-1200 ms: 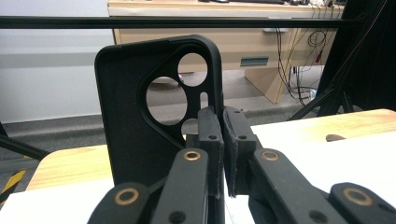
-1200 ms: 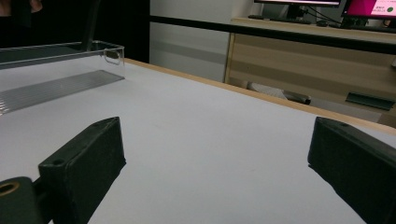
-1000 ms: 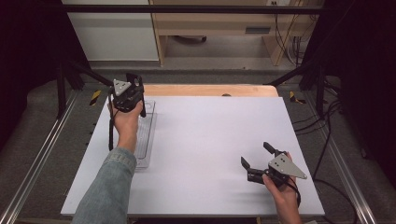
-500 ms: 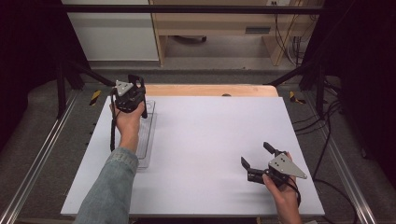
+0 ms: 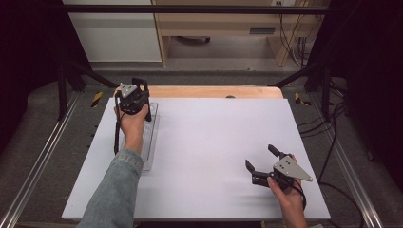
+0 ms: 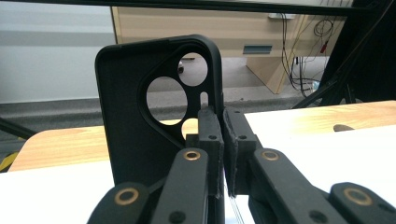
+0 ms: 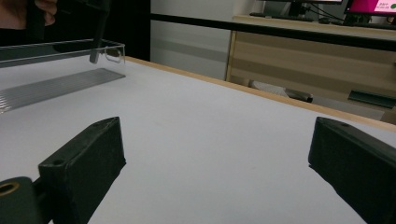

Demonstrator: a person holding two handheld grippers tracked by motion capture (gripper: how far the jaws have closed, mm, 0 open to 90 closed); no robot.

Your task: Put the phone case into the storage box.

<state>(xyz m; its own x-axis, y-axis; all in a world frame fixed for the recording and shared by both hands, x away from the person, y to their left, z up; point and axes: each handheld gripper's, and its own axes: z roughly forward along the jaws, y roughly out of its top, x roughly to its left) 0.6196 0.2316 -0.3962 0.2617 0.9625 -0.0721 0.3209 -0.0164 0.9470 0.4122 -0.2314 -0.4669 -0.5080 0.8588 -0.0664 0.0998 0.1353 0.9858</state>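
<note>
A black phone case with round camera cut-outs stands upright, and my left gripper is shut on its edge. In the high view the left gripper holds the case above the far end of a clear plastic tray at the table's left. My right gripper rests low over the white table top near the front right. It is open with nothing between its jaws. In the right gripper view its jaws stand wide apart, and the tray lies far off to the left.
A wooden strip runs along the table's far edge. Beyond it stand a white cabinet and a wooden bench. Cables hang beside the right edge. Metal rails flank the left side.
My left gripper has drifted slightly to the right with the phone case held in it. The right gripper has stayed where it was, still open.
</note>
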